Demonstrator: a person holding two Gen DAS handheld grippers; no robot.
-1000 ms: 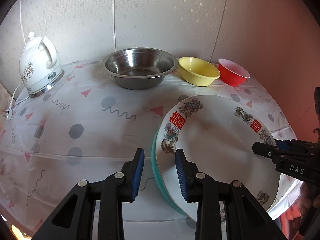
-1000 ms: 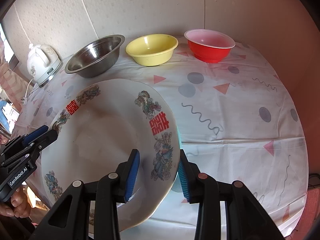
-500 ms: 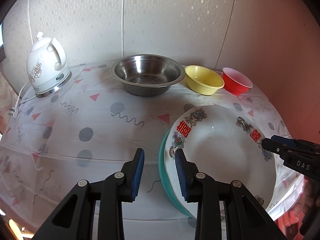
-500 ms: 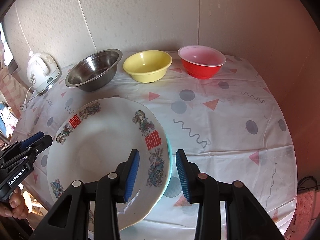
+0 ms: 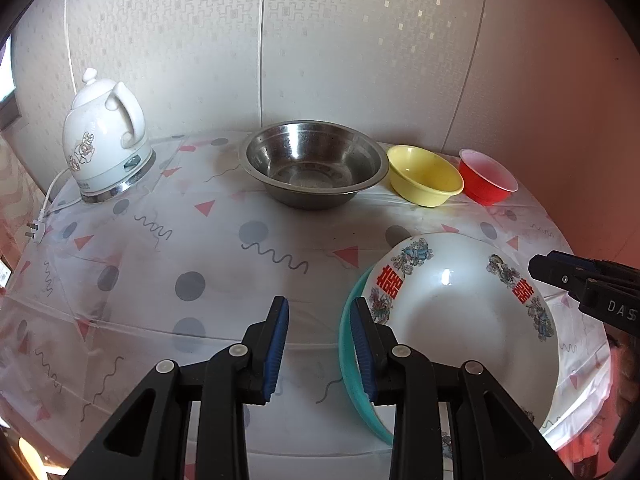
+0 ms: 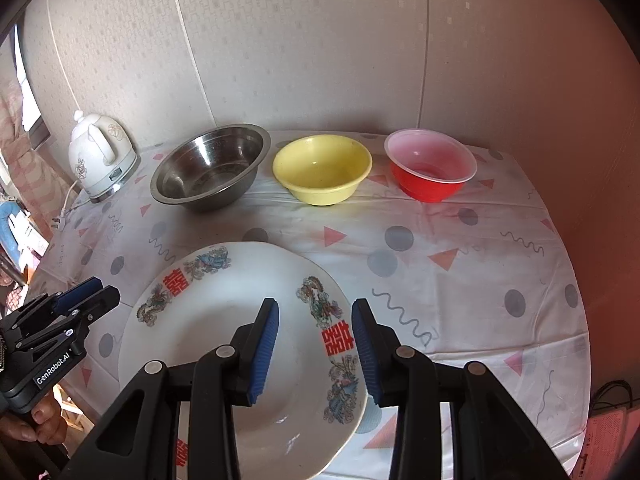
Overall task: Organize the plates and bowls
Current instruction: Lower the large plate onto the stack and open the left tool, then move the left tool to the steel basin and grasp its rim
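The left gripper [image 5: 320, 340] has its blue-padded jaws spread and holds nothing; its right finger lies just beside the left rim of the teal plate [image 5: 347, 354], whether touching I cannot tell. The right gripper [image 6: 316, 344] is likewise spread, its jaws hanging to either side of the right rim of the white dragon-pattern plate [image 6: 208, 332] without pinching it.

That white plate, marked with red double-happiness characters, sits on top of the teal plate near the front edge of the tabletop, toward its right corner in the left wrist view; only a teal crescent shows along its left side.

Along the back edge stand three bowls in a row: the stainless steel bowl [image 5: 314, 162], the yellow bowl [image 5: 424, 174] just beside it, and the red bowl [image 5: 488, 176] with a white rim at the back right corner. A white electric kettle [image 5: 104, 136] stands at the back left corner, its cord and plug [image 5: 34, 232] trailing over the left edge. A patterned tablecloth [image 5: 160, 260] covers the tabletop.
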